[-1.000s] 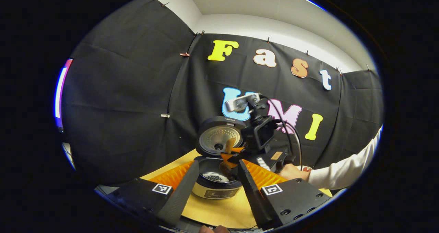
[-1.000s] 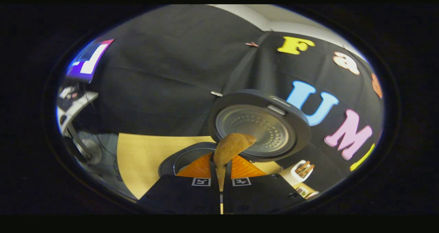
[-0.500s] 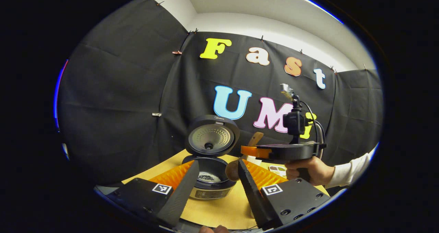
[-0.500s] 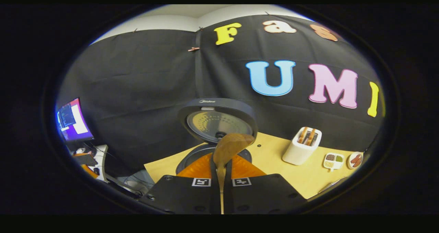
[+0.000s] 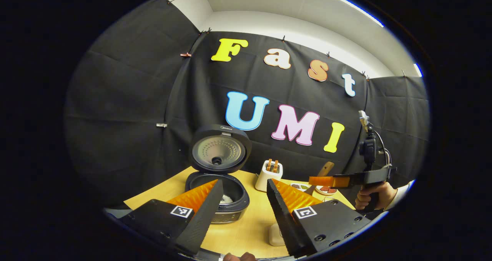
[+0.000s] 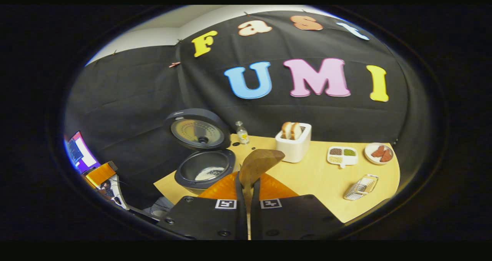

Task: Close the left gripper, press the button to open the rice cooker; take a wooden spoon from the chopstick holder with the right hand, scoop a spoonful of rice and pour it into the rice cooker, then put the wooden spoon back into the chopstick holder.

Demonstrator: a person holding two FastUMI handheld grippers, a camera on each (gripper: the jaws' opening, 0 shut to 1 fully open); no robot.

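Note:
The rice cooker (image 5: 219, 199) stands open on the wooden table, lid (image 5: 220, 149) upright, with rice in its pot (image 6: 205, 172). My left gripper (image 5: 244, 181) is open and holds nothing; the cooker sits beyond its left finger. My right gripper (image 6: 248, 176) is shut on the handle of the wooden spoon (image 6: 261, 162), whose bowl sticks out ahead of the fingers. In the left gripper view a hand holds that right gripper (image 5: 330, 181) and spoon (image 5: 325, 169) in the air, far right of the cooker. The white chopstick holder (image 6: 294, 142) stands right of the cooker.
A small bottle (image 6: 242, 132) stands behind the cooker. At the table's right end are a divided dish (image 6: 342, 155), a plate (image 6: 378, 152) and a metal rack (image 6: 361, 187). A small white object (image 5: 275, 234) lies near the table's front edge. A monitor (image 6: 78, 154) glows at far left.
The right gripper has carried the spoon from over the open cooker away to the right and pulled back. The left gripper stays open; its view has swung right.

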